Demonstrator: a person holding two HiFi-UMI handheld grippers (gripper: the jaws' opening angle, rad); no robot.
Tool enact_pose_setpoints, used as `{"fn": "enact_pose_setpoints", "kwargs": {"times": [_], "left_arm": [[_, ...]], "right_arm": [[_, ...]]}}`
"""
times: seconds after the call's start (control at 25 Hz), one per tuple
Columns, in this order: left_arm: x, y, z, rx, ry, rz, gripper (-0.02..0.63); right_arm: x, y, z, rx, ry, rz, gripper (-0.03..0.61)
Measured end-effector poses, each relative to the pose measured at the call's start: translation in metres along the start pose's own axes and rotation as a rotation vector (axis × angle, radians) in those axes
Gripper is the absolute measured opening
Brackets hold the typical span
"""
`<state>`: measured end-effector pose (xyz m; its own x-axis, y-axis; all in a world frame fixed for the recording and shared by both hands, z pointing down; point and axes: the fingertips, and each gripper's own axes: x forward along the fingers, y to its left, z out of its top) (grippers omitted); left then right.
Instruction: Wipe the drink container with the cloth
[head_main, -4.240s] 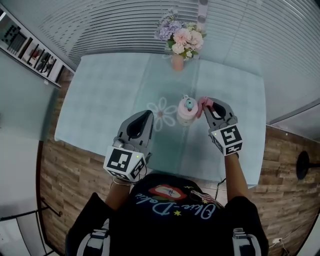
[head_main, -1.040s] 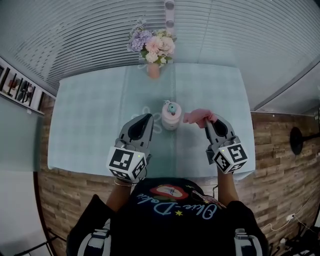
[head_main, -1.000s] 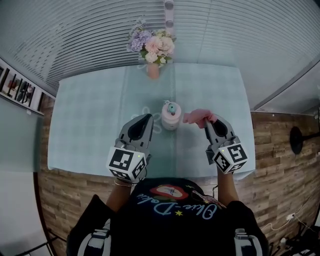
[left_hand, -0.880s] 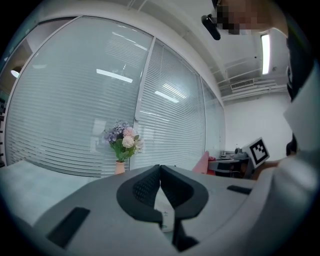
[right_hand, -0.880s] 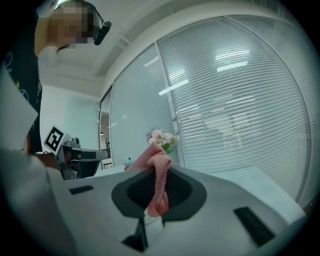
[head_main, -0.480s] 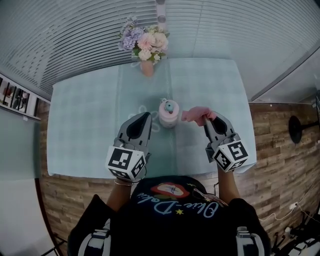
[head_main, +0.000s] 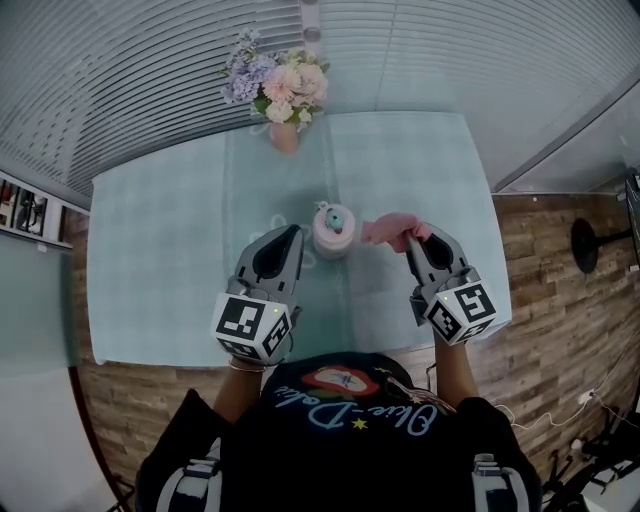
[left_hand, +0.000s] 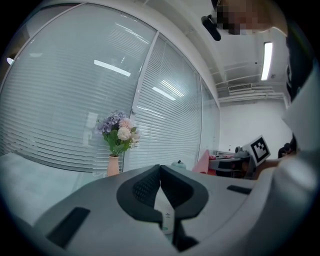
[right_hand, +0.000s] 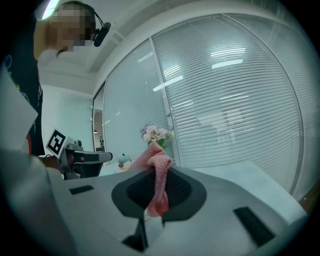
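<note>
Tablecloth (head_main: 160, 250) unchanged; right tongs (head_main: 409, 239) still tight on cloth (head_main: 385, 228) beside drink container (head_main: 331, 231), left tongs (head_main: 296, 232) closed, empty.

Right gripper (head_main: 411, 240) holds pink cloth (head_main: 385, 229) just beside drink container (head_main: 332, 231); left gripper (head_main: 292, 232) near other side.

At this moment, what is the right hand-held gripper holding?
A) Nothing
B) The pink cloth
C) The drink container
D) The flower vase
B: in its own view the right hand-held gripper has its jaws closed on the pink cloth, which hangs between them.
</note>
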<state>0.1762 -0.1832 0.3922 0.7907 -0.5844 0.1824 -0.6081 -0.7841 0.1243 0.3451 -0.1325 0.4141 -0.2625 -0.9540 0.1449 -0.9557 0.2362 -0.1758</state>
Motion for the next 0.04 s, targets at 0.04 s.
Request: {"fn": "enact_pose_setpoints", "kwargs": {"times": [0.04], "left_arm": [[0.0012,0.0012,-0.0005,-0.002,0.001,-0.001,0.005]], "right_arm": [[0.0012,-0.0002,-0.0005,0.001,0.001,-0.001,0.025]]}}
